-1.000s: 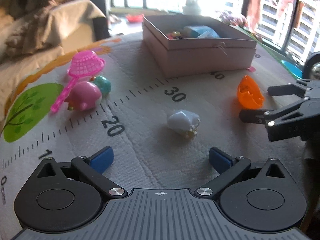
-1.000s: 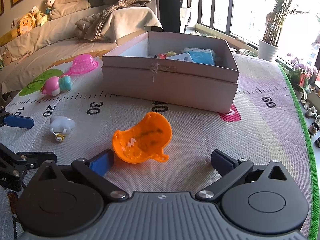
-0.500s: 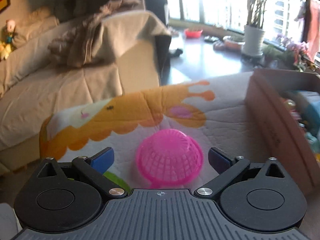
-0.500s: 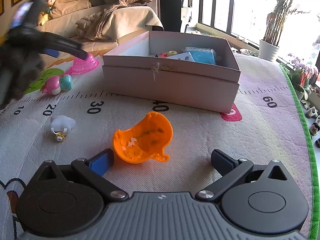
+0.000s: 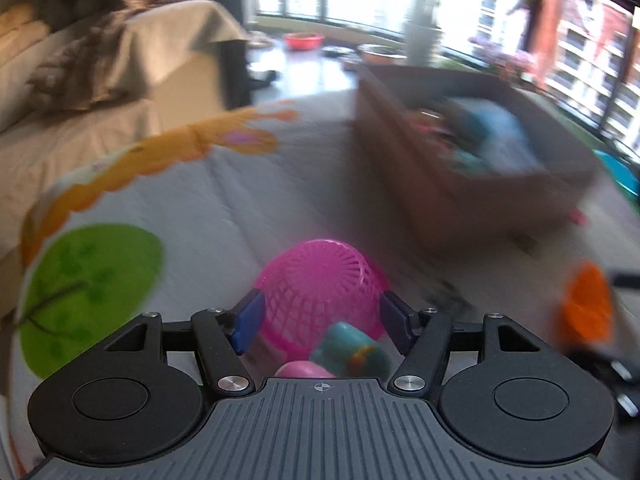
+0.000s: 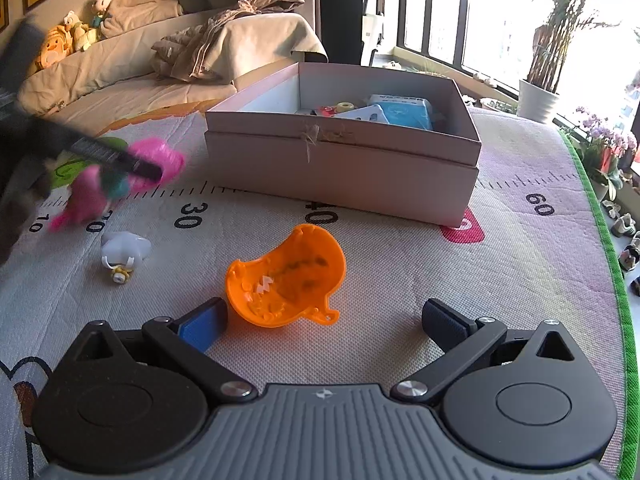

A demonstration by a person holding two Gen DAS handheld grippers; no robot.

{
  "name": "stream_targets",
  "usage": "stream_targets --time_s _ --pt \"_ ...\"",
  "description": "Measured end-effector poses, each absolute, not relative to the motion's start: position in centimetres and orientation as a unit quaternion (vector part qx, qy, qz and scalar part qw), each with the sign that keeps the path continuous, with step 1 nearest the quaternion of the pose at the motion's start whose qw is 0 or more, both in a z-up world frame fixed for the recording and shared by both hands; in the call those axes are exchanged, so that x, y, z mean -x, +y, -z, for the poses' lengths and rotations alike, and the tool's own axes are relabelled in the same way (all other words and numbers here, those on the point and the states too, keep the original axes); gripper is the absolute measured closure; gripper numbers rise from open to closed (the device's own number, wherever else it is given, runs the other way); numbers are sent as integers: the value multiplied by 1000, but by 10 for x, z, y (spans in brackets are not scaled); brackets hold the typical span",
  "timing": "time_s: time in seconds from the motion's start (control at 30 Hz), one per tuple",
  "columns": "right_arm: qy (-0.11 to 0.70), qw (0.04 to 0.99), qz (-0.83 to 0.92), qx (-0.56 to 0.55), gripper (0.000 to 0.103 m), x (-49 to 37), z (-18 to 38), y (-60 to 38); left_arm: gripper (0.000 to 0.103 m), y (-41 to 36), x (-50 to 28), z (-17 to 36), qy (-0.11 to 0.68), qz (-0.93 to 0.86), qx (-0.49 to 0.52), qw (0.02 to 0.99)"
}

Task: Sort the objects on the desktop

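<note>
My left gripper point(image 5: 318, 316) is shut on the pink mesh scoop point(image 5: 320, 284), its blue pads against both sides of the basket. A pink and teal toy point(image 5: 348, 354) shows just under it. From the right wrist view the left gripper point(image 6: 148, 168) is blurred over the scoop point(image 6: 160, 158) and the pink and teal toy point(image 6: 96, 192). My right gripper point(image 6: 324, 320) is open and empty, just behind the orange scoop point(image 6: 286, 276). A white toy point(image 6: 122, 250) lies on the mat. The pink box point(image 6: 340, 152) holds several items.
A printed ruler mat point(image 6: 440, 280) covers the surface, with a green edge point(image 6: 612, 260) at the right. A sofa with blankets point(image 6: 160, 64) stands behind. The box also shows blurred in the left wrist view point(image 5: 460, 168), with the orange scoop point(image 5: 588, 308) at the right.
The left gripper swung left from the white toy to the pink scoop, closed on its basket, and is turning back toward the box. The right gripper stayed still.
</note>
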State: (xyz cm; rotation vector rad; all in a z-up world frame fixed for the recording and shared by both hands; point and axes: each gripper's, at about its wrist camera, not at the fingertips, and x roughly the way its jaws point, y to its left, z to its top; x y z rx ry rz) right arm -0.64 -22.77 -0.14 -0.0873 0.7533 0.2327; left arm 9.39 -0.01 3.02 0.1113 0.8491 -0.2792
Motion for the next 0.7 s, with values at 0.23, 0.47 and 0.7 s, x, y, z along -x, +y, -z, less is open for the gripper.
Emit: stream_targets --time_s 0.23,0.47,0.7 --pt "361 924 -108 58 0 7 -1 -224 12 -5 -37 -63 338 140 -69 928" --pt "357 926 -121 29 50 -9 -10 -222 12 -28 1 -56 355 208 -72 909" --pt "352 928 -119 19 50 0 -23 -228 18 -42 -13 -27 395 214 -46 892"
